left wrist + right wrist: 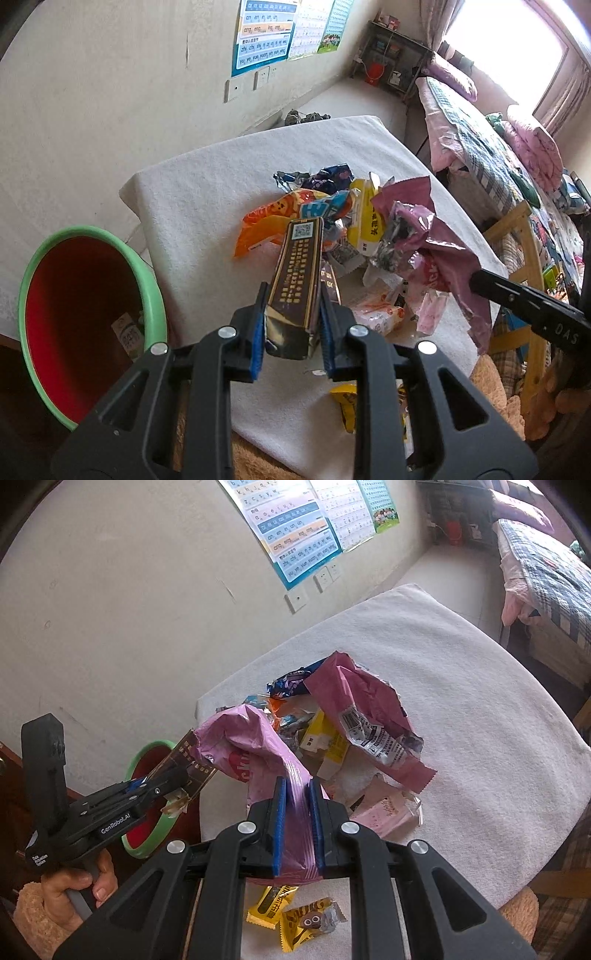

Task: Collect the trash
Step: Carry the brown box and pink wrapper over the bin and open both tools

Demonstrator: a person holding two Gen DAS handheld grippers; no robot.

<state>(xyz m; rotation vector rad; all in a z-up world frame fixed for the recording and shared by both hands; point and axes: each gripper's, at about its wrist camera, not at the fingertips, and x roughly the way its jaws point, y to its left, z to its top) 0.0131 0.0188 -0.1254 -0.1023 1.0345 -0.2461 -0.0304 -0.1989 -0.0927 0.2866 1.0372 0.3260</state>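
My left gripper (291, 317) is shut on a long dark brown box with gold print (297, 273), lifted above the white-covered table (207, 192). From the right wrist view the same gripper (177, 779) shows at the left, with the brown box (188, 760) over the bin. My right gripper (297, 805) is shut on a pink plastic bag (255, 746), which hangs off the table. In the left wrist view that pink bag (454, 266) dangles from the right gripper's black finger (517, 295). A heap of wrappers (332, 214) lies mid-table. The red bin with a green rim (85, 306) stands left of the table.
Yellow snack packets (295, 915) lie at the table's near edge. A torn pink mailer with a label (369, 723) tops the heap. A wall with posters (266, 33) is behind; a bed (498, 147) and a wooden frame (524, 258) stand at the right. A hand (74, 886) holds the left gripper.
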